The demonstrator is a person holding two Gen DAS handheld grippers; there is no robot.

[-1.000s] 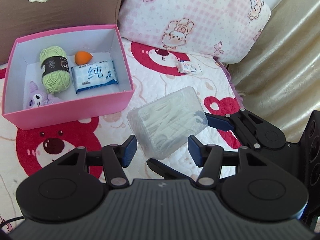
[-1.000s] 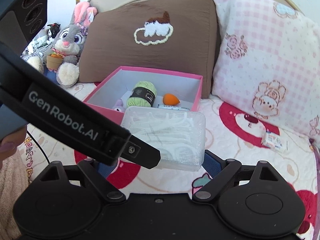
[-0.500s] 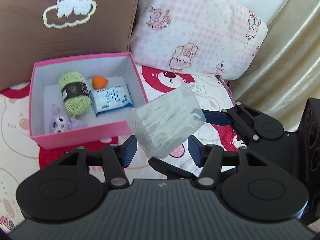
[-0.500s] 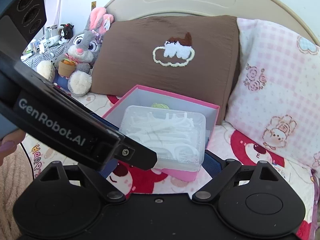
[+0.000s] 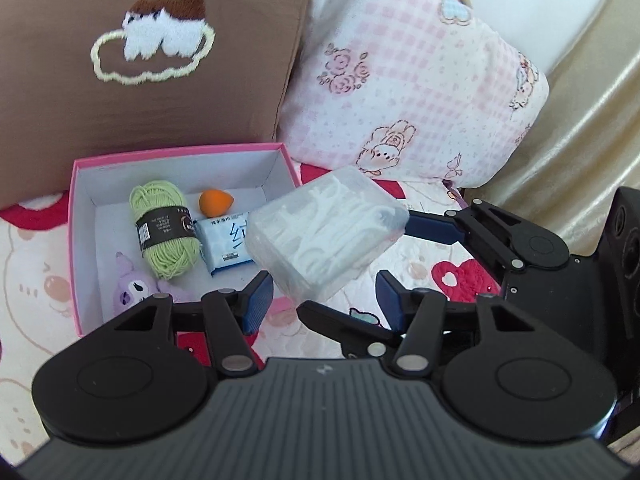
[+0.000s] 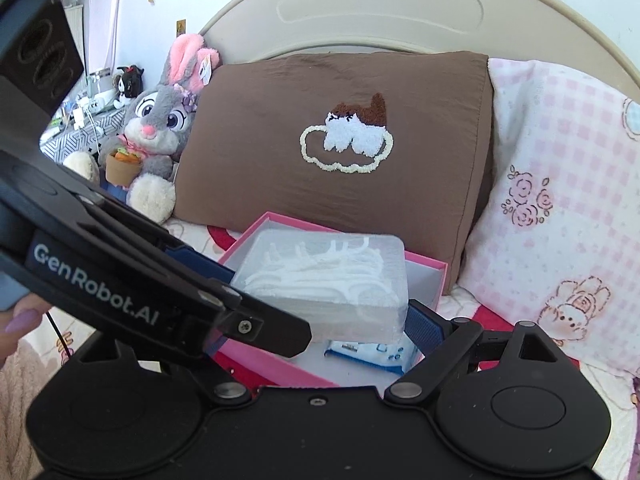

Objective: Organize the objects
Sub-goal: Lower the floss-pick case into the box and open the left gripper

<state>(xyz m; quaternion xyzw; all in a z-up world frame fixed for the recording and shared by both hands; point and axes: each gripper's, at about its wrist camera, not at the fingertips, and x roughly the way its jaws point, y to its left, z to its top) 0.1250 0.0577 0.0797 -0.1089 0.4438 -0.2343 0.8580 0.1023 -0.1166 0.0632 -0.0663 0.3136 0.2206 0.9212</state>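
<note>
Right gripper point(image 5: 360, 256) clamped on floss case point(image 5: 326, 236), carrying it over pink box point(image 5: 80, 248); left gripper point(image 5: 324, 296) fingers apart, empty; next lower, release inside

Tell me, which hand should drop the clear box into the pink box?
Right. The right gripper clamps the clear box between its pads, close to the pink box.

— What can be read here?
— "GenRobot.AI", white letters on the black left gripper point(image 6: 276, 280). The tissue pack point(image 5: 224, 246) in the box has one blue character, "纯".
</note>
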